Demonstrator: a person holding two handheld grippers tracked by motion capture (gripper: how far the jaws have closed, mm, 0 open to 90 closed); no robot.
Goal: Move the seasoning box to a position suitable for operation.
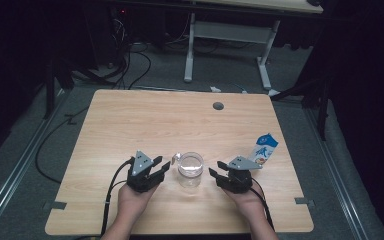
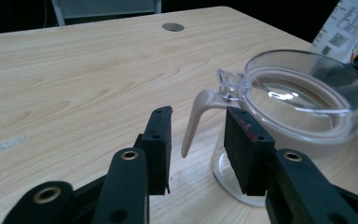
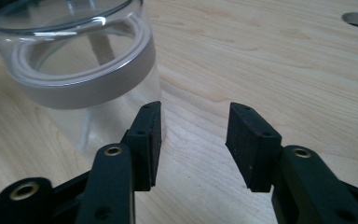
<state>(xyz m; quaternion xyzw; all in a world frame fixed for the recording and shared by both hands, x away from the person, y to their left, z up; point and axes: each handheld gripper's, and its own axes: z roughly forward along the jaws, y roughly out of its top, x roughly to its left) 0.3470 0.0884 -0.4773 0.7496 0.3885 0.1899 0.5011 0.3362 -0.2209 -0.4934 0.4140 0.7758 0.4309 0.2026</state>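
While a clear glass jug stands upright near the front middle of a wooden table, a person holds one gripper on each side of it. At its left, the left gripper has its jaws apart with nothing clamped; the jug's pale handle hangs just ahead of the gap, pointing toward that side. At its right, the right gripper is also apart and empty, the jug's wall just beside one jaw. A milk carton stands behind the right gripper. Judging by the handle, the left hand is better placed to grasp.
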